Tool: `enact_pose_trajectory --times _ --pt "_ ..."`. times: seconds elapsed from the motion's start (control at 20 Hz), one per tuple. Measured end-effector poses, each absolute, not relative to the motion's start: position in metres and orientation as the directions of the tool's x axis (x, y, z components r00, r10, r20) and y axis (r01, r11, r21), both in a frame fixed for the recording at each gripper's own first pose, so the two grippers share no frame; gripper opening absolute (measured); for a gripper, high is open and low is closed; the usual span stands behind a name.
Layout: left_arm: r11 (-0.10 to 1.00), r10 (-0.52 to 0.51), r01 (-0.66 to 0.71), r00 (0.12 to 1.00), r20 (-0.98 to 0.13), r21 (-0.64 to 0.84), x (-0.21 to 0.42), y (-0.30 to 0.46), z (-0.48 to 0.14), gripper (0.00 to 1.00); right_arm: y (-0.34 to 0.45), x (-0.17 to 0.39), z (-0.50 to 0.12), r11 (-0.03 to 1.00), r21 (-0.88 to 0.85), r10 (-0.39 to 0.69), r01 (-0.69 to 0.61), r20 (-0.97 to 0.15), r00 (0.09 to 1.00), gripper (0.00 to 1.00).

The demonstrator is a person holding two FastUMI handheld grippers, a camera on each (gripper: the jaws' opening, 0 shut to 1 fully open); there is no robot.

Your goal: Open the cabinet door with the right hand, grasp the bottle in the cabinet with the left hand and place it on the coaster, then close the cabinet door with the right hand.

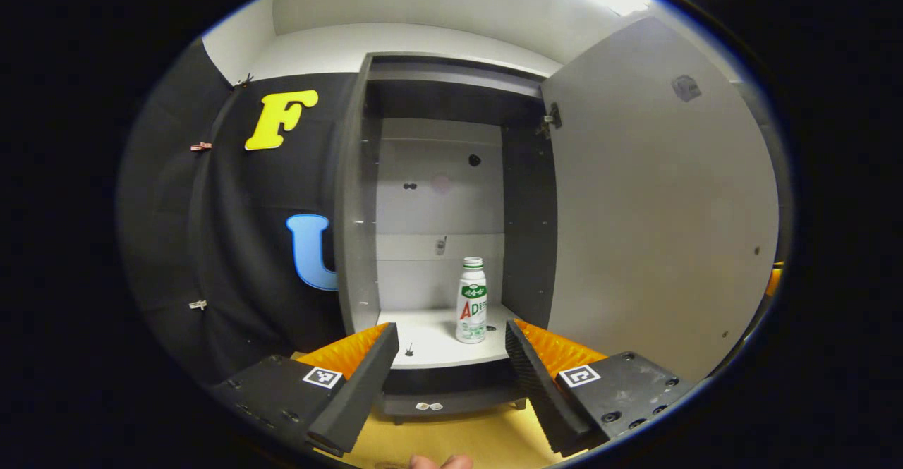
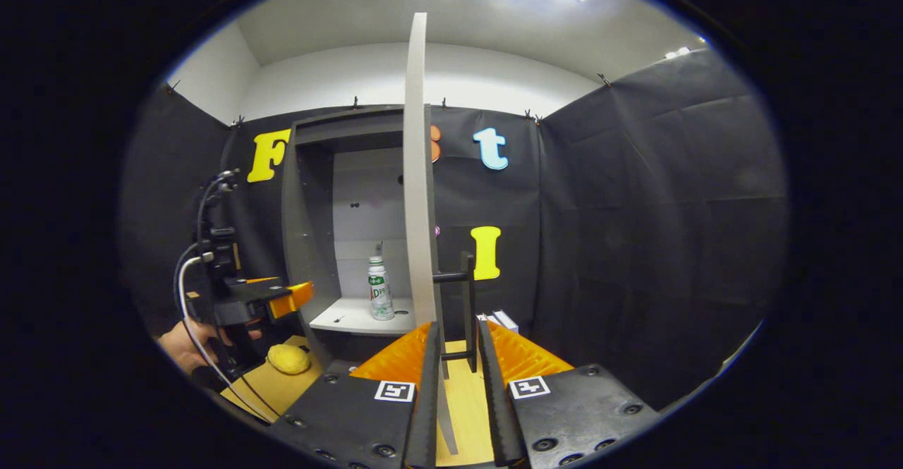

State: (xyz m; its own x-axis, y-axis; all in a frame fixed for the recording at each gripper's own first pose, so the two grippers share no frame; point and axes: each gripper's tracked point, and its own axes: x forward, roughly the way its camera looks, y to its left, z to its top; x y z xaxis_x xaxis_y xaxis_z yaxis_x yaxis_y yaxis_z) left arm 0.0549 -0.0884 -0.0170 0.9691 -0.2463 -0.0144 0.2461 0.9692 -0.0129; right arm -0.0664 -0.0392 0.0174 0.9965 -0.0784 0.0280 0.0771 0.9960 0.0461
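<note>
In the left gripper view we are holding the left gripper (image 1: 449, 345) before the open cabinet (image 1: 356, 243), jaws spread wide and empty. The bottle (image 1: 471, 301) is standing upright on the shelf (image 1: 430, 345) just beyond the fingertips, and the door (image 1: 656, 208) is swinging out at right. In the right gripper view the right gripper (image 2: 455, 345) is framing the door's handle (image 2: 468, 300), jaws narrow; whether they are pressing it, we cannot tell.

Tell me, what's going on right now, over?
Left gripper open, facing the bottle upright on the cabinet shelf. Right gripper at the open door's handle. Nothing blocking the bottle.
</note>
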Motion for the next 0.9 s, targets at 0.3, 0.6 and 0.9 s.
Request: enact_pose_trajectory --times 0.3,0.6,0.9 --pt "0.963 -0.270 0.270 0.963 -0.021 0.004 0.117 -0.121 -0.027 0.94 0.019 -0.076 0.012 0.996 0.065 0.063 -0.062 0.000 0.998 0.57" --pt "0.968 -0.250 0.249 0.967 -0.047 -0.021 0.189 -0.145 -0.044 0.94 0.047 -0.050 0.020 0.987 0.094 0.129 -0.131 0.021 0.991 0.99" --pt "0.976 -0.218 0.217 0.973 -0.082 -0.017 0.261 -0.164 -0.067 0.96 0.059 -0.028 0.022 0.981 0.093 0.168 -0.172 0.045 0.985 0.99"
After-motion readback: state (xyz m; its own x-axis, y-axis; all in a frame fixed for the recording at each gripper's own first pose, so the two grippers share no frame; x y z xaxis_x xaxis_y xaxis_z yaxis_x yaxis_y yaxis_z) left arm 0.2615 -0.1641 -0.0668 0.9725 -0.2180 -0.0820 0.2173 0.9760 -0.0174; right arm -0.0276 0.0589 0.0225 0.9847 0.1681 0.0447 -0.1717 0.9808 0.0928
